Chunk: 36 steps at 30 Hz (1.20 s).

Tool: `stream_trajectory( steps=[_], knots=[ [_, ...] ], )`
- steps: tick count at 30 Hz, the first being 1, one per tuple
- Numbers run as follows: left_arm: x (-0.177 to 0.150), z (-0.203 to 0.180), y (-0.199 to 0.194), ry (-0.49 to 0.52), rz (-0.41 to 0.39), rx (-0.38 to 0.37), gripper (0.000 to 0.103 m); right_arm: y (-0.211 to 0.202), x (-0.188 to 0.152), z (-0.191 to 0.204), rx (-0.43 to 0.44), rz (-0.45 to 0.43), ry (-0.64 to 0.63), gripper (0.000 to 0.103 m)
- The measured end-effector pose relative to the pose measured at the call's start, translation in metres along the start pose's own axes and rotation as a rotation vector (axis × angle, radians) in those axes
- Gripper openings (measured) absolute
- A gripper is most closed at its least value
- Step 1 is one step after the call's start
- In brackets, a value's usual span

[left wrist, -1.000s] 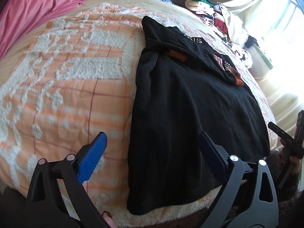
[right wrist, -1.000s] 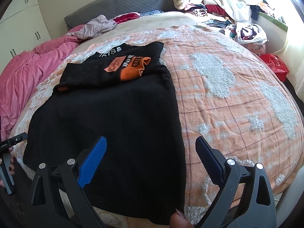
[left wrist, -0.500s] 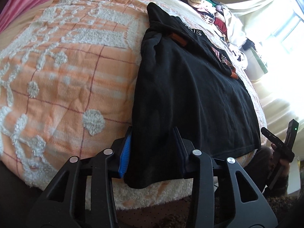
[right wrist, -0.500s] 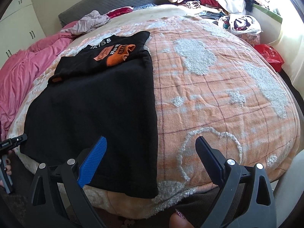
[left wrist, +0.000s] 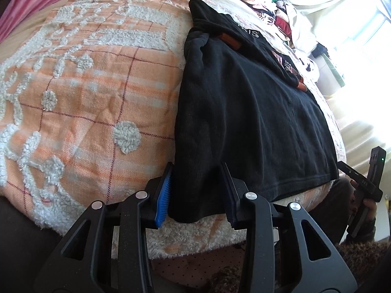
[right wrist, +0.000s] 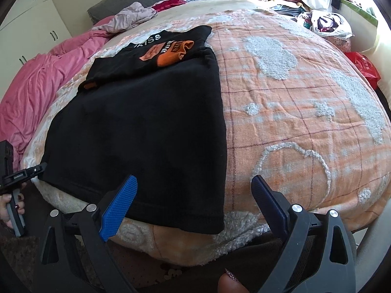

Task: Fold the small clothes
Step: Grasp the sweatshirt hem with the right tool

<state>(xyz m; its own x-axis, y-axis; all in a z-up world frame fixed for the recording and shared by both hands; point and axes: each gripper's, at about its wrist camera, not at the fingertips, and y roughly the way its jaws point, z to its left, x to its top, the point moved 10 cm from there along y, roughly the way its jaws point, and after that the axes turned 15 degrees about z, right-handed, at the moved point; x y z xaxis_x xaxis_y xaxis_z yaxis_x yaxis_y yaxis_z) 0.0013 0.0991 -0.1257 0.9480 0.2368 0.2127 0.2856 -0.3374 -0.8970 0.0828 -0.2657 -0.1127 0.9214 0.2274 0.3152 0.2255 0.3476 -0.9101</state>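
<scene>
Left wrist view: black garment [left wrist: 244, 112] lay flat on the orange-and-white blanket [left wrist: 92, 92] of the bed, its near hem hanging over the bed edge. Left hand-held gripper [left wrist: 196, 190] had just been closing and stood clenched on the garment's near left corner, cloth bunched between the blue pads [left wrist: 164, 190]; the corner's underside was hidden. Lettering near the collar was only partly legible. Clothes pile [left wrist: 273, 12] at the far side was washed out by window glare. Right hand-held gripper [left wrist: 361, 183] appeared at the right edge, partly cut off, beyond the garment's other near corner. Right wrist view: same black garment [right wrist: 146, 122], folded orange-trimmed upper part farthest away, near hem draped over the edge. Right hand-held gripper [right wrist: 194, 201] was released, jaws spread wide, straddling the garment's near right corner without visible contact. Pink bedding [right wrist: 36, 85] lay to the left; the left hand-held gripper [right wrist: 22, 174] was largely cropped at the frame edge.
</scene>
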Motion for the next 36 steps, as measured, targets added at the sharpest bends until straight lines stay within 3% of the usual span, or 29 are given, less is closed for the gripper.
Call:
stream_trajectory(
  steps=[13, 15, 20, 24, 26, 36],
  knots=[
    [-0.006, 0.004, 0.002, 0.005, 0.008, 0.0, 0.03, 0.01, -0.014, -0.003, -0.011, 0.06, -0.017, 0.062],
    [-0.006, 0.004, 0.002, 0.004, 0.008, -0.003, 0.03, 0.012, -0.017, -0.001, 0.005, 0.07, -0.021, 0.048],
    [-0.004, 0.004, 0.004, 0.004, 0.01, -0.008, 0.032, 0.01, -0.018, -0.003, 0.029, 0.061, -0.011, 0.037],
    [-0.003, 0.002, 0.006, 0.008, 0.015, -0.022, 0.039, 0.005, -0.017, -0.002, 0.069, 0.041, -0.009, 0.016],
    [-0.001, 0.0, 0.007, 0.014, 0.016, -0.014, 0.04, 0.001, -0.017, 0.001, 0.081, 0.022, -0.023, 0.01],
    [0.002, -0.003, 0.008, 0.02, 0.022, 0.007, 0.04, -0.05, 0.017, 0.022, 0.218, -0.168, -0.051, 0.008]
  ],
)
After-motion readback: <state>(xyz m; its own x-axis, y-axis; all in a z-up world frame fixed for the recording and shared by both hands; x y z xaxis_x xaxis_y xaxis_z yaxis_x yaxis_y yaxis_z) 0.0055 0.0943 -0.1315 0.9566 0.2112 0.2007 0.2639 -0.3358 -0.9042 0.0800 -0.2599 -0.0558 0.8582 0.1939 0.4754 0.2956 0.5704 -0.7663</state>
